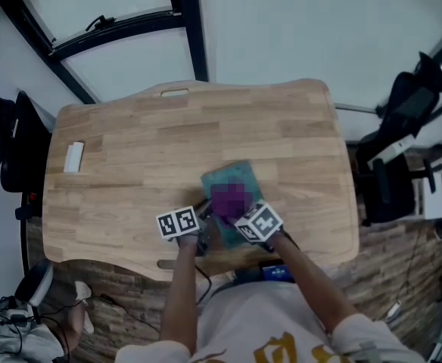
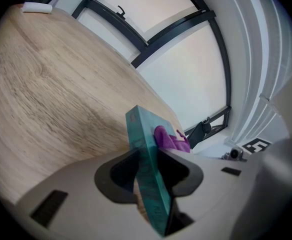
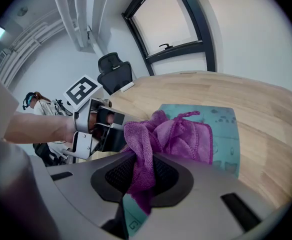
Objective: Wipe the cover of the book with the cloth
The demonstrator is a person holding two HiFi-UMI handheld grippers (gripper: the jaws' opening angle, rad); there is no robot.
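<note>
A teal book [image 1: 233, 181] lies on the wooden table [image 1: 130, 165] near its front edge. A purple cloth [image 1: 230, 197] rests bunched on the book's cover [image 3: 221, 129]. My right gripper [image 3: 142, 174] is shut on the cloth [image 3: 171, 139], pressing it onto the cover. My left gripper [image 2: 148, 176] is shut on the book's near left edge [image 2: 146, 154], which shows end-on between the jaws, with the cloth [image 2: 168, 139] peeking behind it. In the head view both grippers sit side by side at the book's near edge, left gripper [image 1: 198, 219], right gripper [image 1: 240, 214].
A small white block [image 1: 73, 157] lies at the table's left side. Black office chairs stand to the left [image 1: 9, 138] and to the right [image 1: 403, 119]. A black-framed window [image 1: 130, 25] lies beyond the table's far edge.
</note>
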